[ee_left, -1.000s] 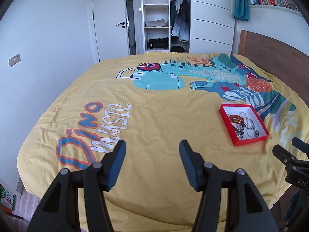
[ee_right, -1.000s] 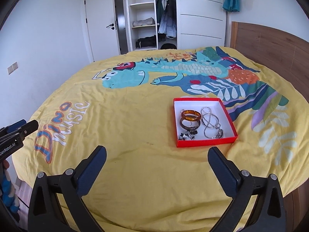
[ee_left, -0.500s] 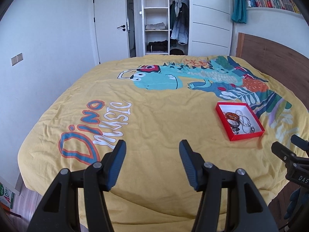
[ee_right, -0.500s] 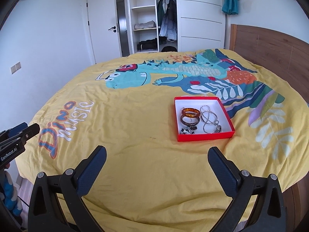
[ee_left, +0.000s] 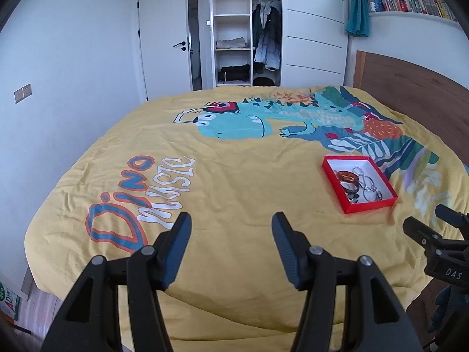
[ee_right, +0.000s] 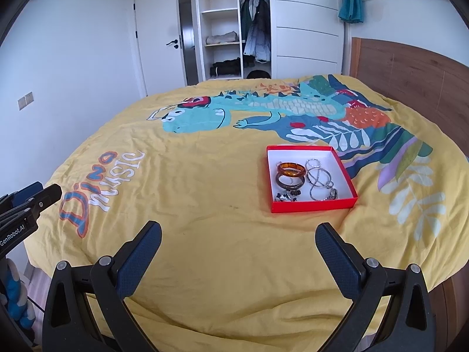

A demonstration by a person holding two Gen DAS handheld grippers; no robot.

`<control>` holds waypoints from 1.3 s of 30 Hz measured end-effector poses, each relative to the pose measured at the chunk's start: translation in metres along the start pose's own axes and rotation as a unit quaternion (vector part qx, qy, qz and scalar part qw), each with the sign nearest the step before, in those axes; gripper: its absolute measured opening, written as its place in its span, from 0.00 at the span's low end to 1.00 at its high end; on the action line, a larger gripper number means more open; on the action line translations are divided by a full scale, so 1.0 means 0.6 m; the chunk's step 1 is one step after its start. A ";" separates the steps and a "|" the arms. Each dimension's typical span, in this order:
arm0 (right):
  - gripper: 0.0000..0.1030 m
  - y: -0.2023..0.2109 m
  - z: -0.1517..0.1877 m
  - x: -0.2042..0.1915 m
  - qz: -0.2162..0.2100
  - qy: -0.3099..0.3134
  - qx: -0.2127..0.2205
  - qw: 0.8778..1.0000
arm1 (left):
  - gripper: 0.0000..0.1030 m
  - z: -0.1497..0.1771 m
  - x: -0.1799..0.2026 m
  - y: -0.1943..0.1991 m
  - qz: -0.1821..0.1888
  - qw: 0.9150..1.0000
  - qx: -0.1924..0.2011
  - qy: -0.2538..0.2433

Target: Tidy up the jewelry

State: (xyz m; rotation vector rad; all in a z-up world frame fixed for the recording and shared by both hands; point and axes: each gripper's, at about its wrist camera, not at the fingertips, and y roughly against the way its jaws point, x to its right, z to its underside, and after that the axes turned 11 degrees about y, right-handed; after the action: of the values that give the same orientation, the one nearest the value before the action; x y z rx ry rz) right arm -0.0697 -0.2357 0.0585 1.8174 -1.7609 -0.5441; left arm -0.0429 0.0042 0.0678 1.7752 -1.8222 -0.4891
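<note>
**Both grippers drawn back from the bed, jewelry all in the box**

The left gripper (ee_left: 231,240) hangs with its jaws spread and nothing between them, low in the left wrist frame above the near edge of the bed. The right gripper (ee_right: 239,252) is spread wider still, also empty. Over the last second both views have pulled back and risen a little: the red box (ee_right: 315,205) has shrunk and slid upward in each frame, now sitting centre right in the right wrist view and at right of centre in the left one.

Inside the box lie an amber bangle (ee_right: 291,169), a darker bangle (ee_right: 288,182) touching it, silver chains (ee_right: 319,180) beside them and small dark pieces (ee_right: 288,196) at the near wall. Nothing lies loose on the cover. With everything boxed and both grippers retreating, the tidying looks finished or nearly so.

The yellow duvet (ee_right: 205,205), printed with a dinosaur, is soft and creased. Beyond it, at the top of the frame, stand an open wardrobe (ee_right: 234,26), a white door (ee_right: 158,38) and a wooden headboard (ee_right: 410,76) at right.
</note>
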 end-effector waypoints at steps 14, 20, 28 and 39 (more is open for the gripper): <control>1.00 -0.043 0.014 0.005 -0.004 -0.002 -0.027 1.000 | 0.53 0.014 0.008 -0.033 0.006 1.000 -0.018 -0.010; 1.00 -0.052 0.018 0.008 -0.005 -0.005 -0.033 0.999 | 0.53 0.017 0.012 -0.041 0.009 1.000 -0.023 -0.015; 1.00 -0.058 0.021 0.012 -0.005 -0.007 -0.037 0.999 | 0.53 0.018 0.014 -0.042 0.008 1.000 -0.023 -0.015; 1.00 -0.059 0.023 0.011 -0.005 -0.007 -0.037 0.999 | 0.53 0.019 0.012 -0.045 0.010 1.000 -0.024 -0.015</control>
State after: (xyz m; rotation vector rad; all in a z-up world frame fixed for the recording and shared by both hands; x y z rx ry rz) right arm -0.0506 -0.2441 0.0263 1.7756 -1.7195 -0.6192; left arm -0.0285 -0.0060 0.0434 1.7247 -1.8304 -0.5499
